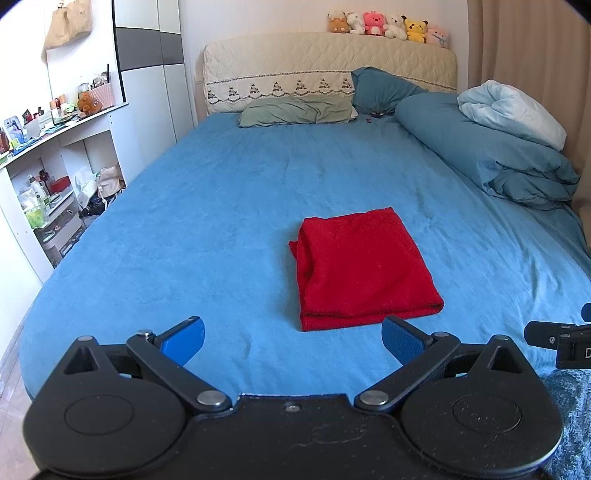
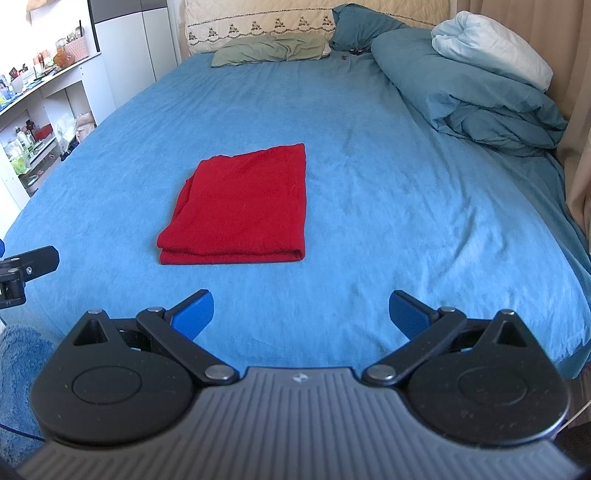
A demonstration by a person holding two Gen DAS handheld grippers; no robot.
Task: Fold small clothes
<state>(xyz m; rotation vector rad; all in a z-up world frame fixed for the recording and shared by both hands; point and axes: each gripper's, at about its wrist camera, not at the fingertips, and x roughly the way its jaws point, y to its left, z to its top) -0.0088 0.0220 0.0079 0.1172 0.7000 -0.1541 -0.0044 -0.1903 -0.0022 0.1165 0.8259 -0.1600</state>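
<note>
Home bedroom. Wide bed under a blue sheet, quilted cream headboard with a row of plush toys on top. Pillows and bundled duvet at the head. White shelving beside it, crowded with bottles and trinkets. Beige curtain opposite.

Left gripper and right gripper: side by side, level, jaws spread wide, holding nothing.

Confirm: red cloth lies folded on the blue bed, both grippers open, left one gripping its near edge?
Not quite. The left gripper is open but empty, short of the red cloth, as the left wrist view shows. The rest holds: folded on the blue bed, right gripper open.
</note>
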